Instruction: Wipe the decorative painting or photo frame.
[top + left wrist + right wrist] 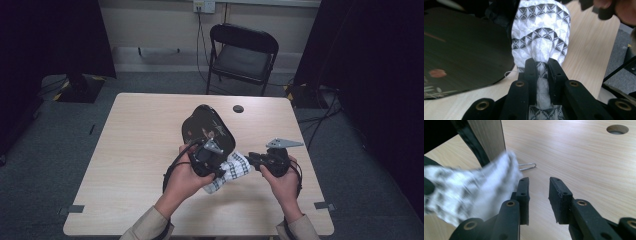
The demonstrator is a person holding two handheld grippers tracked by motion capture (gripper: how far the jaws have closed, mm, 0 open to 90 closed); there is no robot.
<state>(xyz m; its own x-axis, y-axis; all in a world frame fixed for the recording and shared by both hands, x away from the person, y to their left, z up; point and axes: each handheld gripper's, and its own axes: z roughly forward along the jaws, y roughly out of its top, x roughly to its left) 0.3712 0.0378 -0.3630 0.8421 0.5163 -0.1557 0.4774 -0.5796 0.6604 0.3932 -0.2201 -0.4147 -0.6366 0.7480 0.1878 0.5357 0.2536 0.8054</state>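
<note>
A white cloth (236, 168) with a black triangle pattern hangs between my two hands above the table (140, 150). My left gripper (221, 169) is shut on the cloth (541, 37), which bunches between its jaws (541, 67) and fans out ahead of them. A glossy black oval tray (207, 125) with a painted flower sits just behind the left hand, tilted; its dark face (461, 50) lies left of the cloth. My right gripper (250, 159) points at the cloth from the right. Its jaws (539, 187) stand open with nothing between them, and the blurred cloth (466, 187) is beside its left jaw.
A bent wire clip (527, 166) lies on the wood just past the cloth. A round cable hole (238, 108) sits near the table's far edge. A black folding chair (243, 55) stands behind the table. The tray's black rim (474, 142) rises at the left of the right gripper view.
</note>
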